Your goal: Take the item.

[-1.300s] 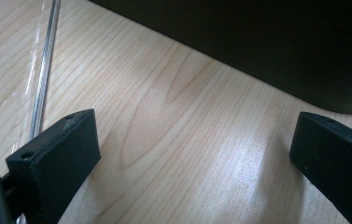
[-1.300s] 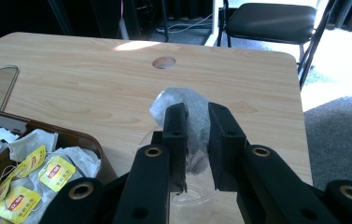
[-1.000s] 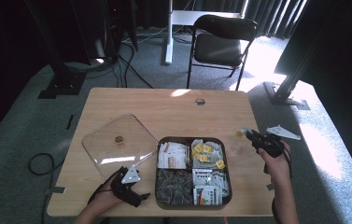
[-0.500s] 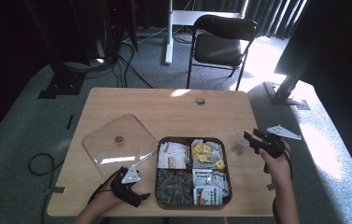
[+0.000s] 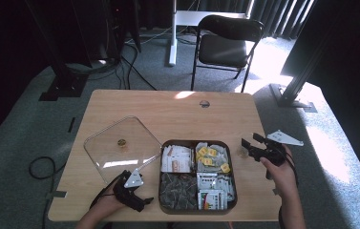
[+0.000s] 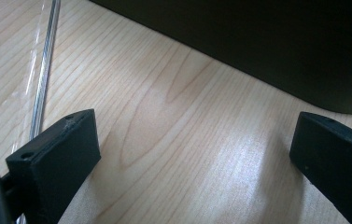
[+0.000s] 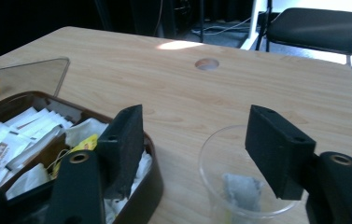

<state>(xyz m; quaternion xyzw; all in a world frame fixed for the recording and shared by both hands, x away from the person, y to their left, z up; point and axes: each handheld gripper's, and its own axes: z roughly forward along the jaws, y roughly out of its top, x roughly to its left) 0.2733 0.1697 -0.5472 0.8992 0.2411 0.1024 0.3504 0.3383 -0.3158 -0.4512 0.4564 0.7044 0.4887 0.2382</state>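
Right gripper [image 7: 192, 144] hangs just above the clear cup [image 7: 239, 186], jaws apart and just been opening, nothing pinched between them. A tea bag [image 7: 241, 191] lies in the bottom of that cup, so the drop looks done. From the high view the cup [image 5: 241, 152] stands on the worktop [image 5: 177, 109] just right of the tray [image 5: 197, 143], near the right gripper [image 5: 249, 145].

Left gripper [image 5: 142, 198] rests low at the front, between the tray's left wall and the clear lid [image 5: 120, 143], which lies flat beside the tray. Its own view shows the jaws wide apart over bare wood, holding nothing.

The step, as I read it: bag released, hand about to clear off. Next likely calls for lifting the right gripper straight away without knocking the light cup, then perhaps going for the lid by its small gold knob [image 5: 121, 142].
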